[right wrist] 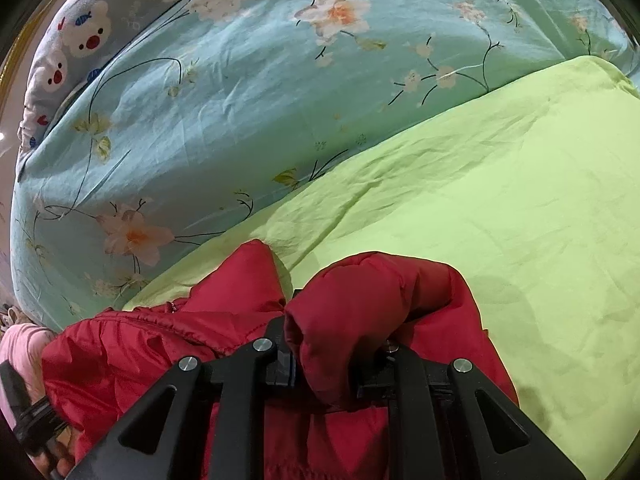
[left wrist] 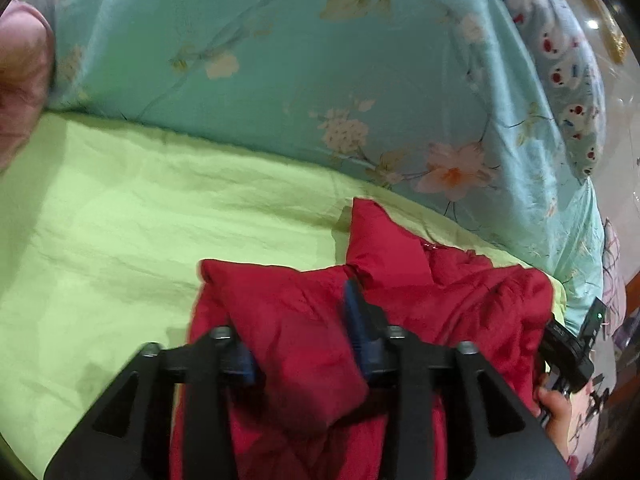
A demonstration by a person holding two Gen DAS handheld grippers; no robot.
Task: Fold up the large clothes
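The bed [left wrist: 120, 208] carries a plain green sheet, with a floral blue quilt [left wrist: 280, 60] banked along its far edge, and the red padded jacket [left wrist: 460, 292] lies bunched on the green sheet at the near edge, partly gathered up between the two tools. The left tongs [left wrist: 308, 344] stand partly apart, with a thick fold of jacket lying between the blue pads; whether the pads press on it cannot be judged, since the puffy cloth fills the gap. The right tongs [right wrist: 340, 360] are nearly closed and pinch a rounded roll of the red jacket that bulges up over the jaws. The chief risk, as I judge it, lies on the left: if that fold is loose, it may slide out as soon as either hand moves, and the slippery, springy padding would puff open and spoil whatever crease has been made. A pull from the right alone could then drag the whole jacket sideways toward the bed's near edge instead of laying it flat. The right grip holds a bulky roll, not an edge, so the fold may land crooked. The green sheet could also be caught and wrinkled underneath.
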